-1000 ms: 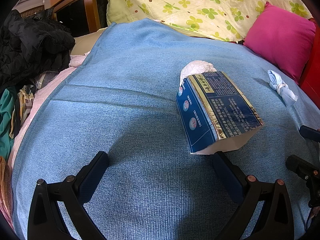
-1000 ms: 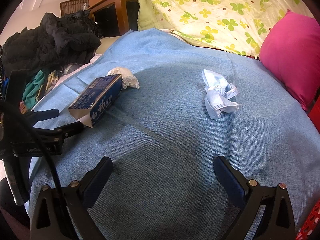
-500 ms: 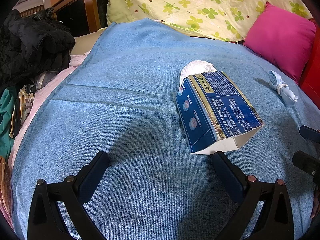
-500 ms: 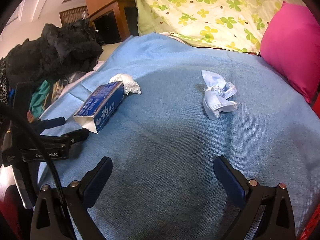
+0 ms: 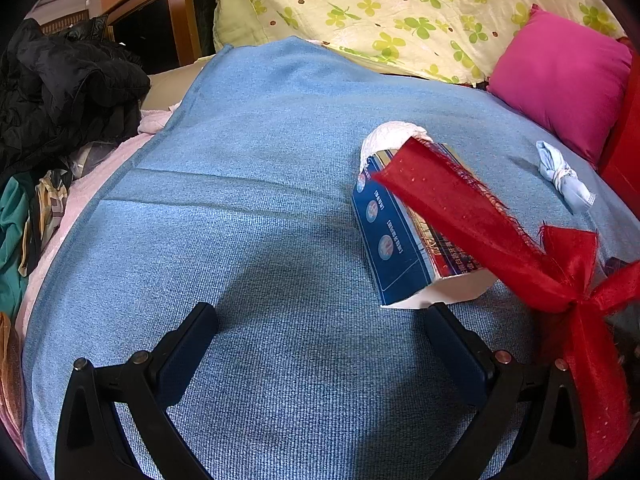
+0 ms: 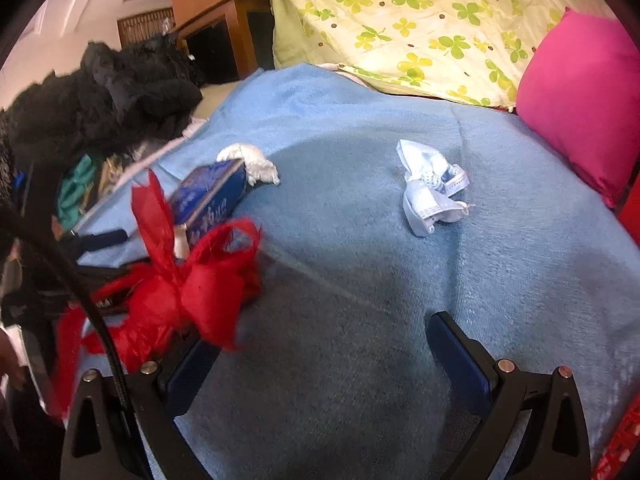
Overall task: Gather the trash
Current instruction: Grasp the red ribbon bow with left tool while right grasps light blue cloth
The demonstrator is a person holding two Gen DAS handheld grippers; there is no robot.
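A blue carton [image 5: 394, 236] lies on its side on the blue blanket [image 5: 260, 200], just ahead of my open left gripper [image 5: 320, 336] and touching its right finger [image 5: 456, 344]. A crumpled white tissue [image 5: 390, 136] sits behind the carton. A crumpled light-blue face mask [image 6: 430, 188] lies ahead of my open, empty right gripper [image 6: 320, 348]; it also shows in the left wrist view [image 5: 562, 174]. The carton [image 6: 212, 196] and tissue [image 6: 252, 162] are to the right gripper's left. A red ribbon bow [image 5: 520, 248] hangs in front of the carton, also in the right wrist view [image 6: 192, 284].
A pink cushion [image 5: 560, 80] and a clover-print quilt [image 5: 400, 12] lie at the back. Black clothes [image 5: 60, 88] are piled at the left edge. A wooden cabinet [image 5: 160, 20] stands behind. Something red [image 6: 624, 440] is at the right.
A red ribbon bow has come into both views, between the grippers and across the carton. The right gripper has drawn back and turned slightly left. The left gripper has held still.
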